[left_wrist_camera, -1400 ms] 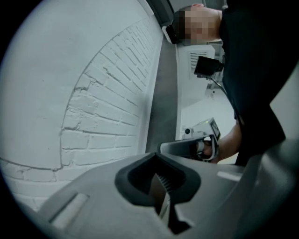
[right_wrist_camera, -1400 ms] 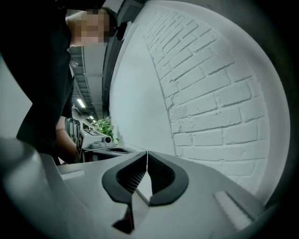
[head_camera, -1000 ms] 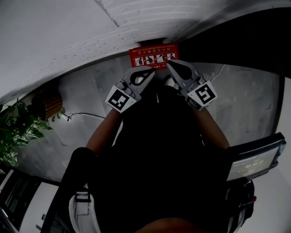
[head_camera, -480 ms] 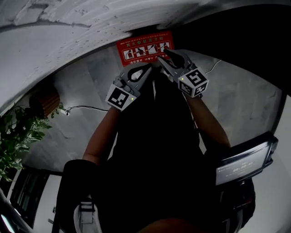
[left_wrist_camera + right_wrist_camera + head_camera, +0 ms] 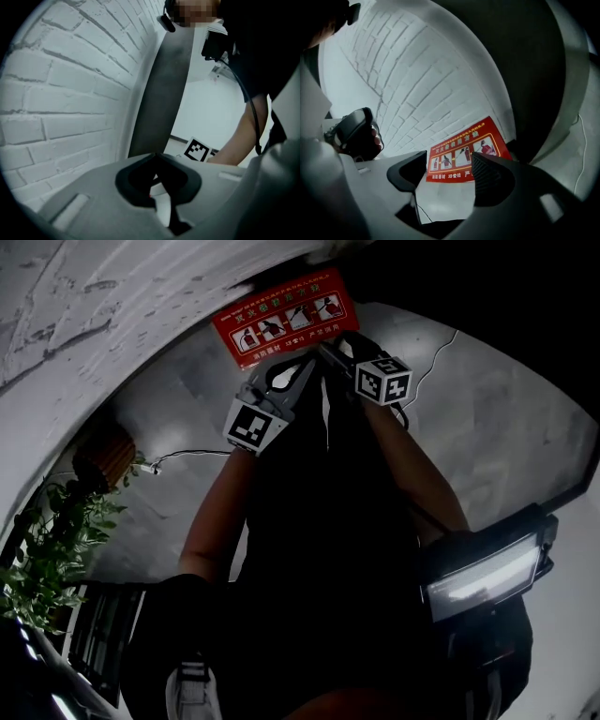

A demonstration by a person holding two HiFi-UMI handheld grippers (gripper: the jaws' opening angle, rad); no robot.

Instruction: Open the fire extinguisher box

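The right gripper [image 5: 449, 161] has just been opening its jaws wide, nothing between them; the left gripper [image 5: 156, 154] is pinched closed, empty. At twelve o'clock, just beyond both, sits the red-labelled fire extinguisher box [image 5: 281, 317] (against the brick wall [image 5: 70, 93]).

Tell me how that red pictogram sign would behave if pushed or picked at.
The red sign lies flat against a pale surface, so it is probably a thin stuck-on sheet; a push would likely slide over it. No lifted edge shows, so pinching it up looks hard. Peeled off, it would probably be floppy and light.
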